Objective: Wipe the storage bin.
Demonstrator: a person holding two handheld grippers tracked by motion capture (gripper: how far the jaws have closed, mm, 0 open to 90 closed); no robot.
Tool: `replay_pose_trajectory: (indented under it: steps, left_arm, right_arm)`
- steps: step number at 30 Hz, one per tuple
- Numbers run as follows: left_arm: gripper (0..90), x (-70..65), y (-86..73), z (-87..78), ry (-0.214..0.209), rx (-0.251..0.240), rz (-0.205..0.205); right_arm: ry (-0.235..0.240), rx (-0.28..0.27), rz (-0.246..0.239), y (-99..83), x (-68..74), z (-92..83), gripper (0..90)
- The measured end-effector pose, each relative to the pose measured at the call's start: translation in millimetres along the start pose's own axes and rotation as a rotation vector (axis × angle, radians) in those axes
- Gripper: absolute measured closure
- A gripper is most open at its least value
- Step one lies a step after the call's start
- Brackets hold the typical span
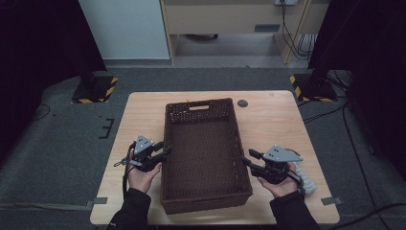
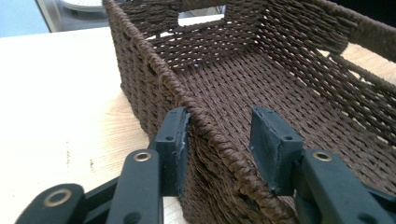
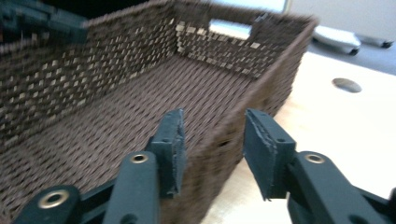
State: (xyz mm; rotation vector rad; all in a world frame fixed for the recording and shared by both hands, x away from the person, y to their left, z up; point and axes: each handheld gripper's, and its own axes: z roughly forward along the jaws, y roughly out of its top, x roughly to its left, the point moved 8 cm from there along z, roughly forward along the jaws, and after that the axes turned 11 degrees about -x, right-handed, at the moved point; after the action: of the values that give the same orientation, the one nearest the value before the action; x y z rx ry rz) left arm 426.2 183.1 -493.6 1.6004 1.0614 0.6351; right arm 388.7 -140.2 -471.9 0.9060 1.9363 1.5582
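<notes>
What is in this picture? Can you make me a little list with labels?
place: wooden table
main thing: brown woven basket, with nothing inside
left gripper: jaws astride the basket's left rim, one outside and touching the wall, one inside with a gap, so open
right gripper: jaws astride the basket's right rim, not pressing it, so open
hands: one at each long side of the basket
also on table: small dark round disc beyond the basket
</notes>
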Motion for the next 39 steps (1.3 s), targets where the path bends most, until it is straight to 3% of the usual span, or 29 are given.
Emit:
replay_pose_trajectory:
  steps: [6, 7, 9, 10, 12, 17, 20, 23, 29, 33, 39]
  left_arm:
    - [60.2, 3.3, 0.1, -1.6, 0.014, -0.004, -0.002]
    - [60.4, 3.1, 0.0, -2.1, 0.012, -0.005, -0.001]
    - [60.4, 3.3, -0.1, -2.2, 0.009, -0.007, -0.006]
    - [60.3, 3.5, -0.2, -2.4, 0.005, -0.007, -0.013]
    - [60.3, 3.6, -0.3, -2.4, 0.003, -0.008, -0.015]
    - [60.4, 3.9, 0.4, -3.2, 0.002, -0.01, -0.011]
    - [61.1, 3.8, 1.0, -3.9, 0.002, -0.011, -0.009]
    - [61.9, 3.2, 1.1, -4.8, 0.0, -0.011, -0.008]
    - [61.7, 3.3, 0.4, -4.8, -0.005, -0.019, -0.025]
    - [61.1, 3.0, 0.2, -4.5, -0.001, -0.016, -0.02]
    - [59.2, 2.6, -1.7, -2.2, 0.006, -0.004, -0.016]
  right_arm:
    - [-0.062, -0.037, 0.025, 5.8, -20.3, -14.7, 51.6]
    - [-0.091, -0.022, 0.005, 3.7, -28.6, -19.3, 49.5]
    - [-0.105, -0.016, 0.0, 2.3, -32.6, -21.4, 48.7]
    - [-0.137, -0.009, 0.002, -0.1, -41.6, -27.0, 46.9]
    - [-0.148, -0.008, 0.004, -0.5, -44.9, -29.1, 45.8]
    - [-0.237, -0.007, 0.028, -5.7, -70.7, -48.6, 40.7]
    - [-0.266, 0.004, 0.029, -10.4, -78.3, -54.4, 39.3]
    - [-0.316, 0.053, 0.027, -24.9, -90.5, -63.3, 36.9]
    - [-0.362, 0.112, 0.03, -43.6, -101.7, -69.4, 34.6]
    - [-0.384, 0.167, 0.053, -64.1, -111.8, -70.9, 34.9]
    - [-0.395, 0.246, 0.047, -84.7, -119.5, -69.7, 39.7]
